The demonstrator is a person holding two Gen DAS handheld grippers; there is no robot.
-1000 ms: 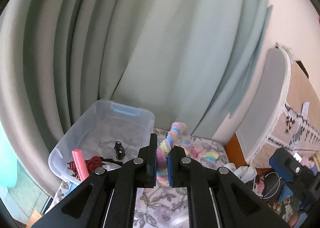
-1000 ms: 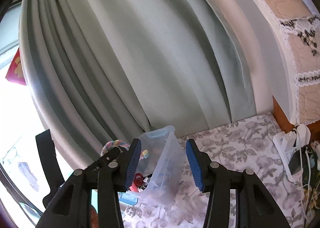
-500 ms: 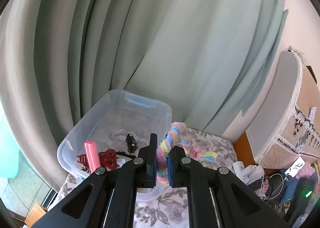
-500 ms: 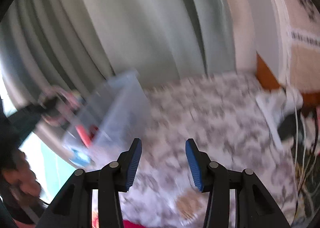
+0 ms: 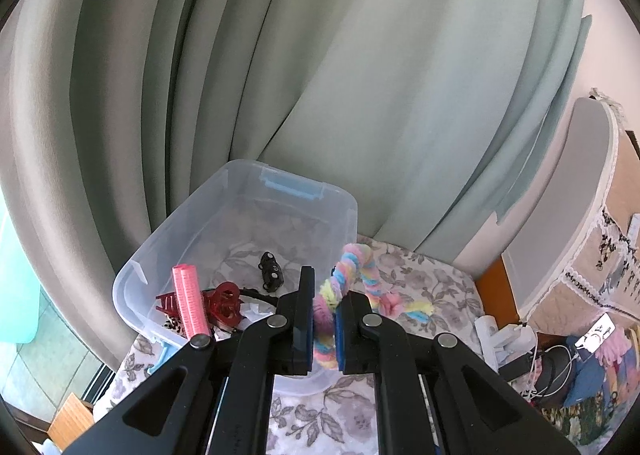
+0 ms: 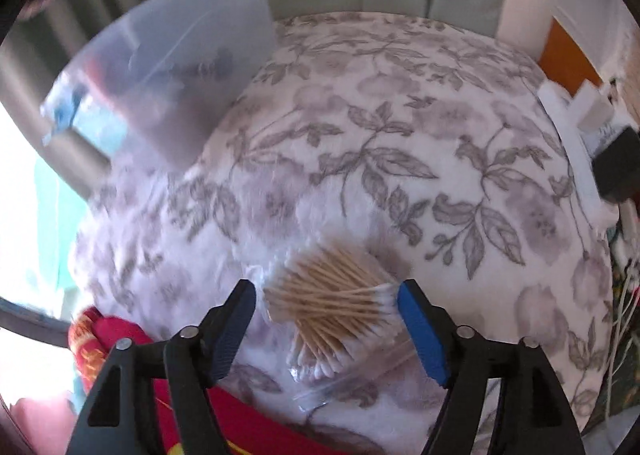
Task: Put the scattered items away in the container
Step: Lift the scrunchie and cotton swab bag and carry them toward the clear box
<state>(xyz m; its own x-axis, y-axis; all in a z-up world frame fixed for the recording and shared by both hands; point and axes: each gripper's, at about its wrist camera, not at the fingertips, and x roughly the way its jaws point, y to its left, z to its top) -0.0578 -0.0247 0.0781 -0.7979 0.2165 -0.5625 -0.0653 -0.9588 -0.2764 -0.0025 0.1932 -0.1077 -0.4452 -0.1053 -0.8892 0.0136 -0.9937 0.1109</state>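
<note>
My left gripper (image 5: 323, 325) is shut on a pastel rainbow fuzzy rope (image 5: 352, 275) and holds it in the air beside the right rim of a clear plastic bin (image 5: 344, 211). The bin holds a pink hair roller (image 5: 190, 305), a red claw clip (image 5: 224, 303) and a small black clip (image 5: 270, 271). My right gripper (image 6: 326, 311) is open, its blue pads on either side of a clear bag of cotton swabs (image 6: 332, 303) that lies on the floral cloth (image 6: 400, 143). The bin (image 6: 180, 47) shows blurred at the upper left.
Grey-green curtains (image 5: 320, 75) hang behind the bin. A red cloth item (image 6: 120, 347) lies at the lower left of the swabs. White chargers and cables (image 6: 580, 111) lie at the right edge of the cloth. A padded headboard (image 5: 580, 195) stands at the right.
My right gripper has swung down from the curtain and bin to the swab bag on the cloth. My left gripper with the rope has shifted slightly; the bin now sits more central in its view.
</note>
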